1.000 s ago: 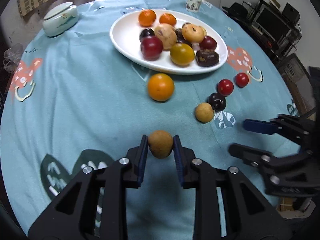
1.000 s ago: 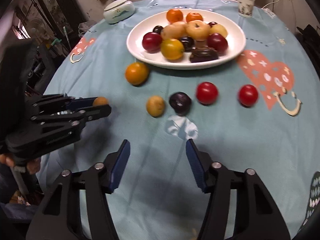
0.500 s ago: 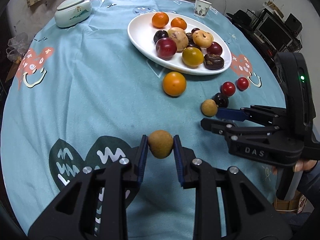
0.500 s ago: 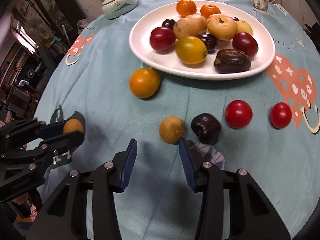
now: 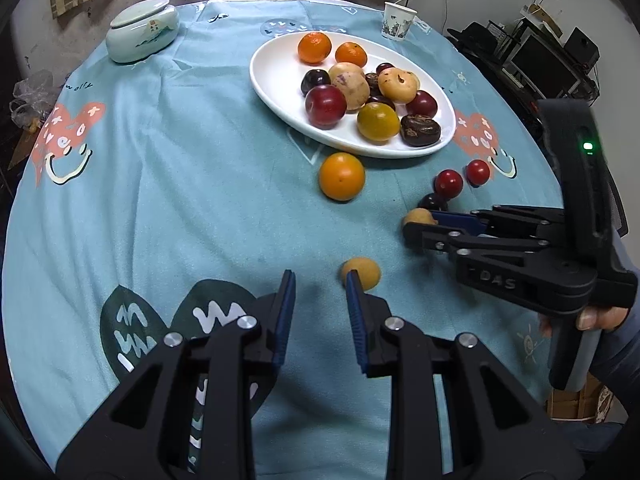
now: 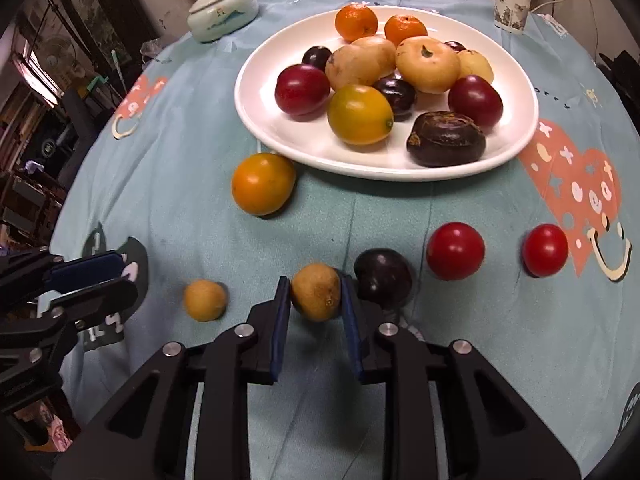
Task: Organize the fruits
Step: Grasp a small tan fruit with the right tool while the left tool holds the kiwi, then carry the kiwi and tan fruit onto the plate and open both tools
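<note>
A white plate (image 5: 276, 92) (image 6: 280, 140) holds several fruits. Loose on the cloth lie an orange (image 5: 341, 176) (image 6: 263, 183), a dark plum (image 6: 383, 278), two red fruits (image 6: 455, 251) (image 6: 545, 250) and two small brown-yellow fruits. My left gripper (image 5: 321, 294) is open and empty; one small fruit (image 5: 362, 273) (image 6: 205, 300) lies on the cloth just beyond its right fingertip. My right gripper (image 6: 313, 298) has its pads against both sides of the other small fruit (image 6: 316, 297) (image 5: 418, 216), which rests on the cloth.
A lidded ceramic bowl (image 5: 142, 36) (image 6: 222, 12) stands at the far left and a paper cup (image 5: 397, 21) (image 6: 511, 7) at the far right of the round table. The dark plum touches my right gripper's right finger.
My left gripper opened and drew back left, dropping its small fruit onto the cloth. My right gripper moved forward and closed around the other small fruit.
</note>
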The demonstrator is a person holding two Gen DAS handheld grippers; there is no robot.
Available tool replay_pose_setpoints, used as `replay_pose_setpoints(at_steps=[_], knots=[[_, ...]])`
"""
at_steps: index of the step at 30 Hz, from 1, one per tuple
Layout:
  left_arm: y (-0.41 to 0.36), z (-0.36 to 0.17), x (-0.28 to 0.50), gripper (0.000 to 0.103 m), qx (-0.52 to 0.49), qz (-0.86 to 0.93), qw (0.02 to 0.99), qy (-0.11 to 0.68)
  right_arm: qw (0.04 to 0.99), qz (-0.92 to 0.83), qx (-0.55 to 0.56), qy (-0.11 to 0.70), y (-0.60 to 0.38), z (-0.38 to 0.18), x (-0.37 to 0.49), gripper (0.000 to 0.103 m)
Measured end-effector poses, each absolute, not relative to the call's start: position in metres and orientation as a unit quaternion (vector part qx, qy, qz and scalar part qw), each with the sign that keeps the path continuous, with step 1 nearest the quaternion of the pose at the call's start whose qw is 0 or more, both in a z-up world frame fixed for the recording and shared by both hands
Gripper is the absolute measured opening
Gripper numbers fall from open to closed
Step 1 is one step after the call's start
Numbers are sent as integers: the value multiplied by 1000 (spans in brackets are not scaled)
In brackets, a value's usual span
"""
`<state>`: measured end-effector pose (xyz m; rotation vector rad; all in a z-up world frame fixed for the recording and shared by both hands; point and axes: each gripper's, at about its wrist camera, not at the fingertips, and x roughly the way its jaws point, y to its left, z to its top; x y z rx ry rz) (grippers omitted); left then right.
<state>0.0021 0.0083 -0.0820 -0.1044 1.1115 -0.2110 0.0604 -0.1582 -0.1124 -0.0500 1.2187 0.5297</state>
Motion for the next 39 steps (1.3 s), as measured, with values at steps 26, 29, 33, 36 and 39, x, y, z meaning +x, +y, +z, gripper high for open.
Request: replay_pose_setpoints(at_steps=[26,29,33,36,39], knots=[[-42,-106,27,27,-20,-152,823,547,786,225,27,575,-208,-106,31,25],[-40,-86,20,27,-23,-151,834,530,786,237,26,571,-205,-101,30,25],[-45,-67,15,27,-22,-162,842,514,780,247,24,575,-207,-100,24,25],[-50,-62,23,27,-17,-164,843,511,776,241,19,583,-213,-104,27,25],[-51,-53,48,27,-13,-158,850,503,792,239,17,562,-217,-86,47,25]])
